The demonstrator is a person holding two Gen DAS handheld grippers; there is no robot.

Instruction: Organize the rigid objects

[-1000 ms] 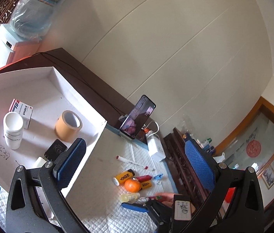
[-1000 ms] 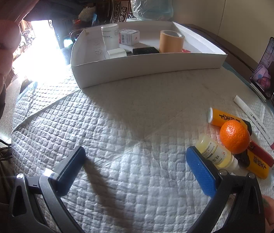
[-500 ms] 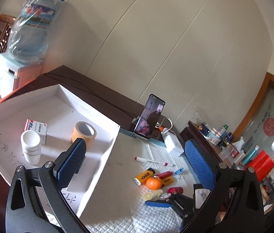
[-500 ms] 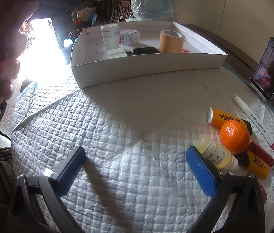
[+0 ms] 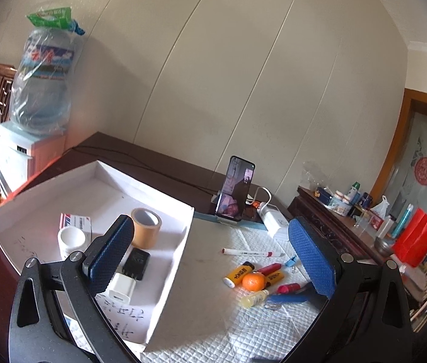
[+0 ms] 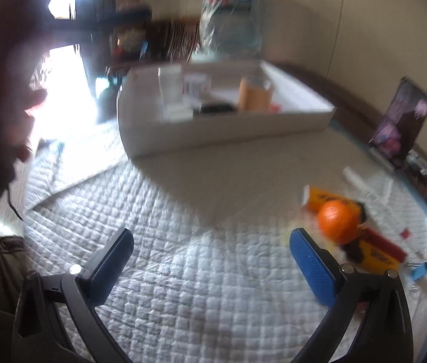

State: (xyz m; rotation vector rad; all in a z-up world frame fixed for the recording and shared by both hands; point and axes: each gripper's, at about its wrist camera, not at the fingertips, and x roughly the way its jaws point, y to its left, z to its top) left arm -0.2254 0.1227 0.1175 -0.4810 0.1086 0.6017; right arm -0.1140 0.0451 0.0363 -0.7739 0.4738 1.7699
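Observation:
A white box (image 5: 165, 267) on the table holds a tape roll (image 5: 146, 227), a white bottle (image 5: 70, 241), a medicine box (image 5: 75, 221), a black charger (image 5: 136, 262) and a white charger (image 5: 120, 289). Loose items lie on the quilted mat: an orange (image 5: 253, 281), a yellow lighter (image 5: 237, 273), a marker (image 5: 251, 253), a small yellow bottle (image 5: 254, 298). My left gripper (image 5: 210, 257) is open, held high above the box's near edge. My right gripper (image 6: 210, 260) is open and empty, low over the mat, left of the orange (image 6: 337, 222). The right wrist view is blurred.
A phone (image 5: 236, 193) stands on a holder at the table's back, a white power bank (image 5: 272, 220) beside it. A water dispenser (image 5: 36, 106) stands at the far left. A side cabinet with bottles and a red bag (image 5: 414, 240) is at the right.
The left gripper has lifted and levelled, so the box and items sit lower and farther. The right gripper has started moving, blurring its view; the orange sits nearer its right finger.

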